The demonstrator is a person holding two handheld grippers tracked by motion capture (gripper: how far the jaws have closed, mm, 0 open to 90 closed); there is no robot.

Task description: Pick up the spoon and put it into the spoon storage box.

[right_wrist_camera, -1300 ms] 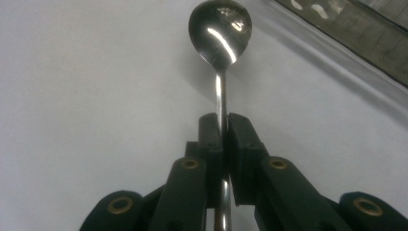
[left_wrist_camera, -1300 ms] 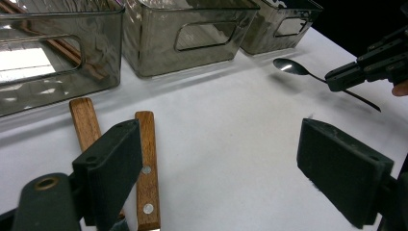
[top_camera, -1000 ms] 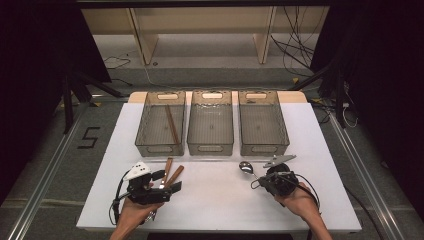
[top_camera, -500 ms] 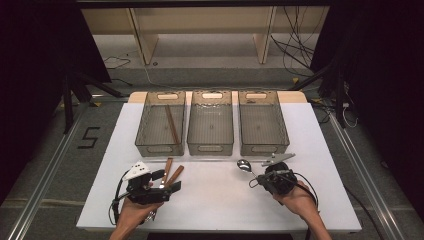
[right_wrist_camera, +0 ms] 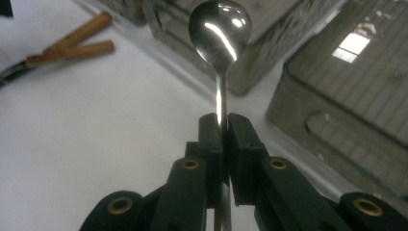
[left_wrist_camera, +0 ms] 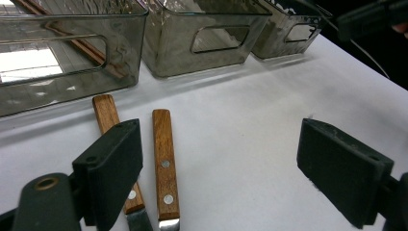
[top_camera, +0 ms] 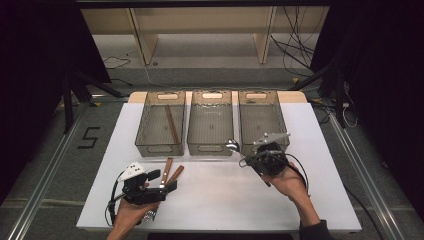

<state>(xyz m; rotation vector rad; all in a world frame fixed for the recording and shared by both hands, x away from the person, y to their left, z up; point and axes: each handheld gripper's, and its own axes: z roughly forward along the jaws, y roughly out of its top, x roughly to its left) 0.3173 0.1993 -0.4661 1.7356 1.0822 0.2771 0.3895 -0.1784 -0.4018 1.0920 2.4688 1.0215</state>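
Right hand-held gripper (right_wrist_camera: 222,126): jaws closed tight on the thin stem of a spoon (right_wrist_camera: 220,30), which stands up out of the pads bowl-first; gripping low on the handle leaves the bowl free to be tipped into a bin.
Spoon's place: held clear of the table (top_camera: 225,192), just in front of the gap between the middle bin (top_camera: 210,122) and the right bin (top_camera: 260,121) in the high view (the spoon (top_camera: 233,146) looks poised for one of them, though which I cannot tell).
Spoon's make: polished metal, mirror-bright, an oval bowl on a narrow flat stem.
Left hand-held gripper (left_wrist_camera: 231,178): jaws spread wide, nothing between the pads; it sits low over the table beside two knives (left_wrist_camera: 165,163), likely lined up to take one next.
Knives: flat wooden handles, warm brown, each with metal rivets, lying side by side and splayed a little apart at the handle ends; only the start of the steel blades is visible near the left jaw.
Bins: three smoky, see-through plastic tubs with cut-out handles, set in a row at the far side of the table, probably one per kind of cutlery.
Left bin (top_camera: 161,124): a long, thin brown piece lies slantwise in it.
Table: plain white, matte.
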